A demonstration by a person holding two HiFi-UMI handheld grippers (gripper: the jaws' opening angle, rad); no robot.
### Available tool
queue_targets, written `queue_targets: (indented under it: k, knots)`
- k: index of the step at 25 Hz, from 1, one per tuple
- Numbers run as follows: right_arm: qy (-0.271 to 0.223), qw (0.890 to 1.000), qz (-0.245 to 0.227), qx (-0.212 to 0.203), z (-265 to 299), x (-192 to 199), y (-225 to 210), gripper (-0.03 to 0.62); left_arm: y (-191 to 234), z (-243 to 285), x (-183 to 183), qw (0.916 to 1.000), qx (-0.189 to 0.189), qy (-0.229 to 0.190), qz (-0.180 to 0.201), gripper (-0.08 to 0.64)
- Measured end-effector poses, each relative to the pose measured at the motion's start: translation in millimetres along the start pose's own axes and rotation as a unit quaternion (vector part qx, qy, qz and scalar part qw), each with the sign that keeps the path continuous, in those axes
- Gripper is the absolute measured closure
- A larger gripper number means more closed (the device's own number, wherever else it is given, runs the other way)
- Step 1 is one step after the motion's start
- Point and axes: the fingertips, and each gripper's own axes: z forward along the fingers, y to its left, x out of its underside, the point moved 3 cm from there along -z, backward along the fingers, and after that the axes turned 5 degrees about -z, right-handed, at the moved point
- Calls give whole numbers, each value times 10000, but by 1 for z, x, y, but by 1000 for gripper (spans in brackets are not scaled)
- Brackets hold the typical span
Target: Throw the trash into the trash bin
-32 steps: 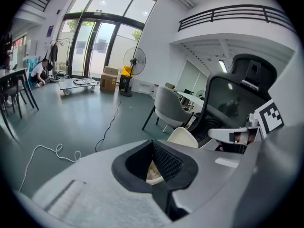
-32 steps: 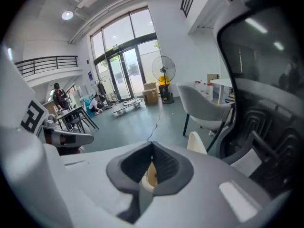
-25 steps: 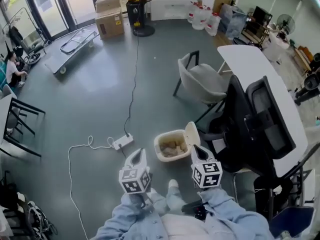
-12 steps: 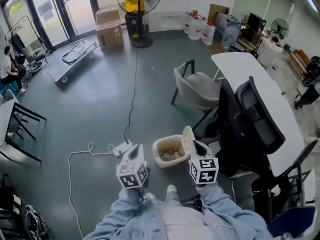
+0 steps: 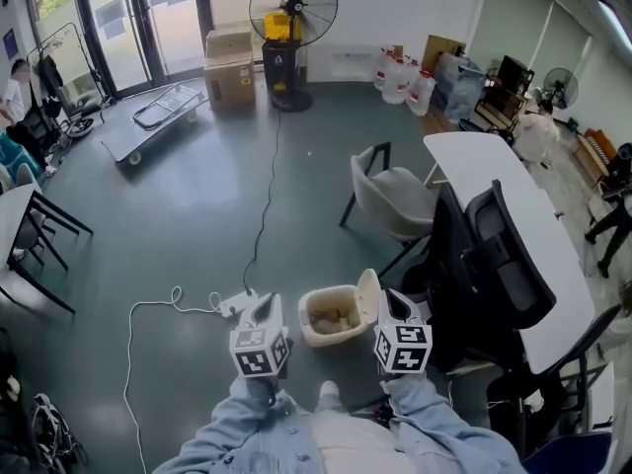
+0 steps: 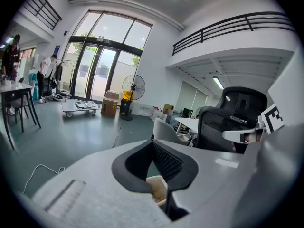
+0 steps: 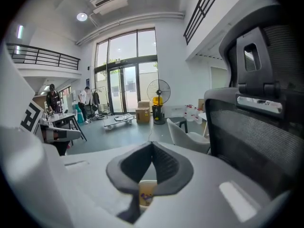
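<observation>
The left tool (image 5: 265, 302) and right tool (image 5: 391, 296) sit at the lower centre of the head view, each with its jaws pressed together on nothing. Between them on the grey floor stands the cream trash bin (image 5: 331, 340), its lid tipped up and trash (image 5: 334, 318) inside.
</observation>
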Motion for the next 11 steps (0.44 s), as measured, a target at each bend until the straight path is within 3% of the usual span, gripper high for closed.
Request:
queue_targets:
  k: [11]
  knots:
    - [160,9998,99,-24,1,7,5,589,12,-5,6,9999,-114,104,-74,551]
